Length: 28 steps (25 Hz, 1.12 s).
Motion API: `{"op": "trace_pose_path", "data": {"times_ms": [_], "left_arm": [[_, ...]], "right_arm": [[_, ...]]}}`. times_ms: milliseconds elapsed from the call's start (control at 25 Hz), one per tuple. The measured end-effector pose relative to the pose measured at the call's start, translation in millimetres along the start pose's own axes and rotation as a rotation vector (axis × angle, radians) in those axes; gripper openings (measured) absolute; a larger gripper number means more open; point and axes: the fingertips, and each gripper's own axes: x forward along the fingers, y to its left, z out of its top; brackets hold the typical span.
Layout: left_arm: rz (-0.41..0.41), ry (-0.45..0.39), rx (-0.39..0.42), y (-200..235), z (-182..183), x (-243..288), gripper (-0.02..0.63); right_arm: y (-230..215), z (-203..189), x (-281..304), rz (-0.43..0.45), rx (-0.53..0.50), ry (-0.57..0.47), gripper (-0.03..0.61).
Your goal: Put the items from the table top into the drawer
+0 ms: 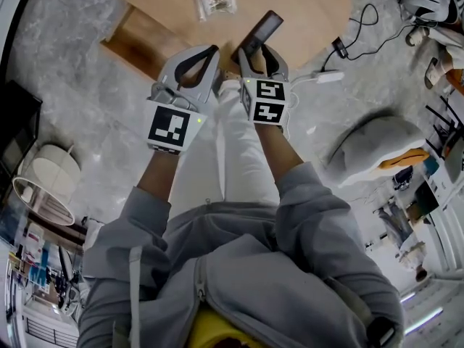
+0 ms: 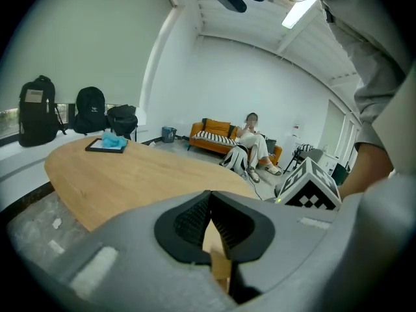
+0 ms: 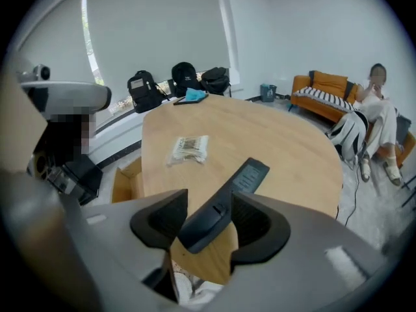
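Two grippers noted. Left gripper (image 2: 209,199): jaws pressed together, nothing between them. Right gripper (image 3: 209,203): jaws spread, black remote (image 3: 250,174) between them, with a gap on one side. Remote lies on the wooden table (image 3: 286,142) near its edge. Clear packet (image 3: 188,148) lies farther in. Drawer (image 3: 127,181) stands pulled out at the table's side.

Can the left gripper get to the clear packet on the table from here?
Probably yes: only bare table lies between the left gripper and the packet, and the remote sits off to the right. That gripper's jaws are together and would need opening first.
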Motion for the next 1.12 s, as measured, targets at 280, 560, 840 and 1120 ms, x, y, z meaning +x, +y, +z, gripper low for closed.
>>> {"op": "trace_pose_path", "data": {"times_ms": [280,560,840,1120], "left_arm": [[0.002,0.021,-0.024,-3.9,-11.8,5.5,0.0],[0.024,0.014,-0.085,2.4,-20.0,-1.4,0.0],[0.05,0.02,-0.099,9.9,-26.4,-10.4,0.0],[0.066,0.013,-0.117,11.2,-31.5,-22.7,0.0]], "right_arm": [[-11.2,-23.4,22.4,-0.082,0.281,0.119,0.285],[-13.6,-29.3,35.0,-0.205,0.312,0.191,0.274],[-13.1,-26.9,37.2,-0.257,0.292,0.223,0.234],[-16.0,-23.3,33.4,-0.217,0.297,0.185,0.206]]}}
